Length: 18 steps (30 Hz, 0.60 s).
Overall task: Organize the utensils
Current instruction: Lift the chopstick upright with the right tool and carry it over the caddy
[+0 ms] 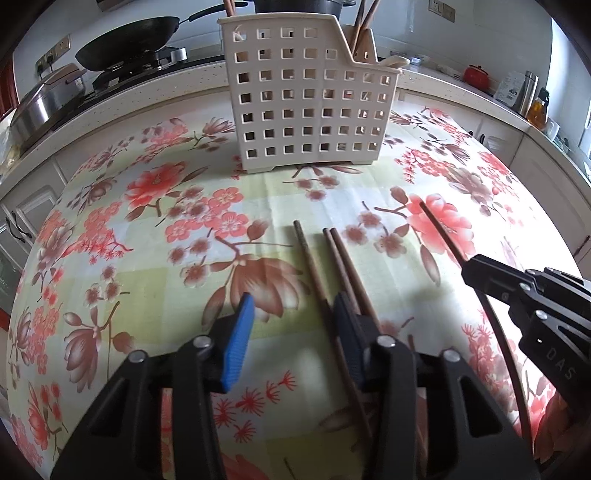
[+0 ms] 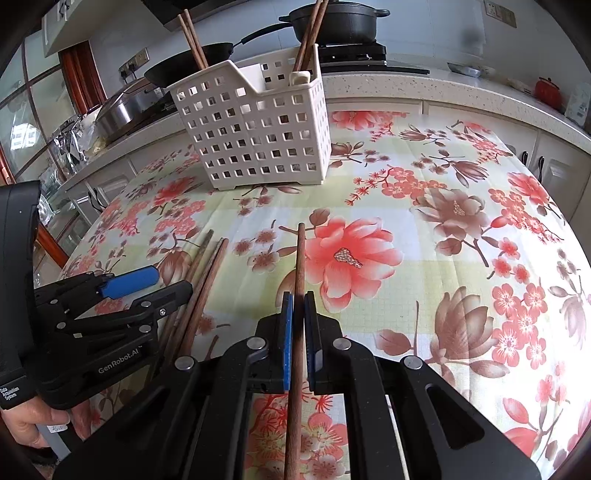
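We see a table under a floral tablecloth (image 1: 155, 229), pale green checks with red and brown blossoms, and behind it a kitchen counter (image 2: 424, 90) carrying a black wok (image 1: 129, 42) on the stove and a black pot (image 2: 332, 24).

Toward the far side of the table stands a cream perforated utensil holder (image 1: 310, 99). Several wooden chopsticks (image 2: 192, 40) already stand upright in its compartments, their tops rising above the rim.

Our left gripper (image 1: 295, 332) hangs low over the near part of the cloth, angled downward. Its jaws stand partly apart; no earlier view shows us how they got there. One loose chopstick (image 1: 314, 273) runs down into the gap between the blue pads without either pad visibly pressing on it. A pair of chopsticks (image 1: 343, 262) lies side by side just beside it, passing under the right-hand finger, so that we cannot tell whether that finger touches them.

Our right gripper (image 2: 298, 314) sits to the right of the left one, jaws drawn together and clamped on a single chopstick (image 2: 300, 266). That stick points forward past the fingertips, its tip over a large red flower.

In the right wrist view, a hand (image 2: 33, 424) grips the left tool's handle at the lower left edge.
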Motion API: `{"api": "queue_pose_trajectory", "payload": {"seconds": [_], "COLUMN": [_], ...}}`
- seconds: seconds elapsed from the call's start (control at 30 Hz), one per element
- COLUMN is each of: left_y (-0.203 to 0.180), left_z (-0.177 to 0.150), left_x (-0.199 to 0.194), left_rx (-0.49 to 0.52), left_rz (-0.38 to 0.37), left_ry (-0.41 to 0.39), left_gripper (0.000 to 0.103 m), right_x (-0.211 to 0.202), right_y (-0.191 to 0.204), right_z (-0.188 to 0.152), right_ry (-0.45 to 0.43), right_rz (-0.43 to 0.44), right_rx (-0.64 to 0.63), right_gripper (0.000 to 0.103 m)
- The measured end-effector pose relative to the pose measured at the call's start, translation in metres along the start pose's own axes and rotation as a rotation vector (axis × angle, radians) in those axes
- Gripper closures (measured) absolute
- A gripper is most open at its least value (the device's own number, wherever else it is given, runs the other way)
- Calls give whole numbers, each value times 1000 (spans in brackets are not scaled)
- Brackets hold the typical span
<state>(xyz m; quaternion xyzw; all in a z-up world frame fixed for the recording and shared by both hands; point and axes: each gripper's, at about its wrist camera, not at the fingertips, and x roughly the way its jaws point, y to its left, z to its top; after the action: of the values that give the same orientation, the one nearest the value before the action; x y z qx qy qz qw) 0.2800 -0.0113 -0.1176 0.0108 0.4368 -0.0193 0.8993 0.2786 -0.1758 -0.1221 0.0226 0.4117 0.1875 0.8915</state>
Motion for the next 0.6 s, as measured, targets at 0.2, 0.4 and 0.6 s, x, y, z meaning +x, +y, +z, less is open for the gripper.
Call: {"api": "queue_pose_trajectory", "payload": {"seconds": [0.2, 0.4, 0.6], "left_y": [-5, -7, -2], "left_z": [-1, -3, -4], "left_x": [-1, -1, -1], "left_rx": [20, 32, 18], "left_rz": [-8, -13, -32], "left_ry": [-9, -20, -26], "left_gripper": [75, 95, 97], "right_x": [1, 0, 0], "right_y": [-3, -2, -2], "right_z": [1, 0, 0], "right_ry": [5, 4, 2], "right_rz": [-2, -5, -4], "right_rx": [16, 12, 10], "right_gripper": [96, 96, 96]}}
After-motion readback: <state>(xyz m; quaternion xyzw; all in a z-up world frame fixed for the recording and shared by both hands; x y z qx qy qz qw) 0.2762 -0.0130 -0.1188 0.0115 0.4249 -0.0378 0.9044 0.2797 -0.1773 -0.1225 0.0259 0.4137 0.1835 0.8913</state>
